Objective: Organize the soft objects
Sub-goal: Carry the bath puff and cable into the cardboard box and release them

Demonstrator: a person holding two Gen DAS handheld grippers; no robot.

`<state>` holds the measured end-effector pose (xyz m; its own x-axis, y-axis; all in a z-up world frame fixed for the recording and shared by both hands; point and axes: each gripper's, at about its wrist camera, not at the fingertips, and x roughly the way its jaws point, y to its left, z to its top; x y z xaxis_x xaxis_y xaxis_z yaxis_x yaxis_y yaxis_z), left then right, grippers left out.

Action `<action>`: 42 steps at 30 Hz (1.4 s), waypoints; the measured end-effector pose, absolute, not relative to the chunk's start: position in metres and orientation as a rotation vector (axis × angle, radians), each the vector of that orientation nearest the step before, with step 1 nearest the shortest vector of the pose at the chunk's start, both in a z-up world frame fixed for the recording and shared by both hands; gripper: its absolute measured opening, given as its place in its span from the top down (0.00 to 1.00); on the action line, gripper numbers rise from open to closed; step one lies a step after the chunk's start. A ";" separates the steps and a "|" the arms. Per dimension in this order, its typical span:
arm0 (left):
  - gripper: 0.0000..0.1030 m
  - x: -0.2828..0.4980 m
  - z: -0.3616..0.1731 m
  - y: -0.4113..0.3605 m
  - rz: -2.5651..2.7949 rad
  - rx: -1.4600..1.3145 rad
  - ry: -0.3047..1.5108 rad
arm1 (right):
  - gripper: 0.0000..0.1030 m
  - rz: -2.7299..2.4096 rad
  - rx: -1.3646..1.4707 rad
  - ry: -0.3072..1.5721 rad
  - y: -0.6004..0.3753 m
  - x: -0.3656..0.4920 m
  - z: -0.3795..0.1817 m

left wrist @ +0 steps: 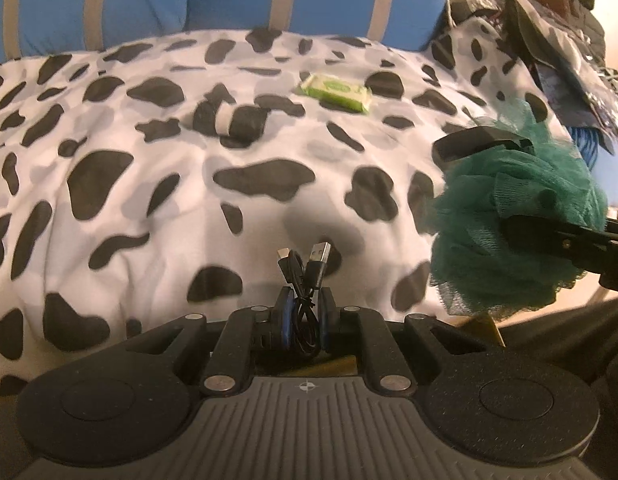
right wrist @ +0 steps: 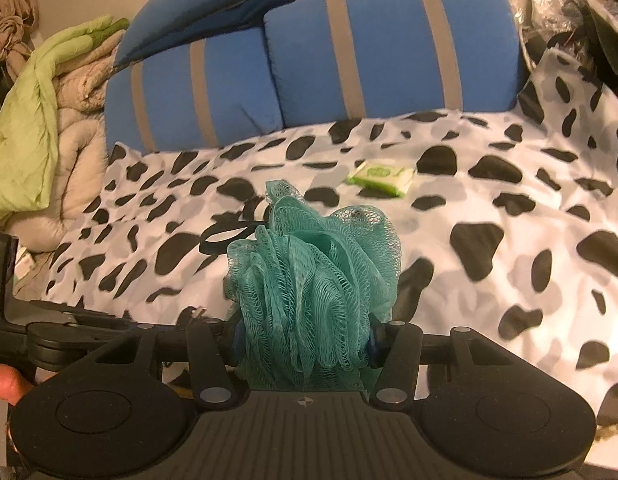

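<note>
My left gripper (left wrist: 305, 306) is shut on a coiled black USB cable (left wrist: 305, 276), and both plugs stick up past the fingertips. To its right, above the bed, my right gripper (left wrist: 513, 192) is shut on a teal mesh bath pouf (left wrist: 509, 248). In the right wrist view the pouf (right wrist: 313, 280) fills the space between the right gripper's (right wrist: 305, 340) jaws and hides the fingertips. On the cow-print bed cover (left wrist: 149, 208) lie a green tissue pack (left wrist: 336, 92) and a black-and-grey rolled item (left wrist: 233, 120). The same tissue pack (right wrist: 383, 176) lies beyond the pouf.
Blue pillows with grey stripes (right wrist: 389, 48) line the head of the bed. A green and beige quilt (right wrist: 41, 140) is piled at the left. Bags and dark clutter (left wrist: 549, 20) crowd the right side. A black loop (right wrist: 225, 236) lies on the cover behind the pouf.
</note>
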<state>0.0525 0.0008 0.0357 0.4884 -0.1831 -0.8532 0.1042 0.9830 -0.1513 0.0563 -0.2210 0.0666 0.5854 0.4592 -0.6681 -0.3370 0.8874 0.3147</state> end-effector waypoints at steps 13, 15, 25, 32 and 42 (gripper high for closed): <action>0.87 0.029 0.025 -0.002 -0.208 -0.116 1.151 | 0.46 0.571 0.113 0.993 -0.209 0.026 0.050; 0.87 0.026 0.022 -0.004 -0.218 -0.113 1.174 | 0.46 0.570 0.095 1.039 -0.206 0.024 0.043; 0.87 0.024 0.005 -0.007 -0.228 -0.091 1.306 | 0.45 0.567 0.004 1.192 -0.192 0.022 0.021; 0.87 0.024 -0.001 -0.007 -0.221 -0.076 1.355 | 0.43 0.563 -0.046 1.249 -0.184 0.022 0.012; 0.38 0.030 -0.008 -0.004 -0.168 -0.081 1.387 | 0.08 0.532 -0.051 1.233 -0.184 0.026 0.014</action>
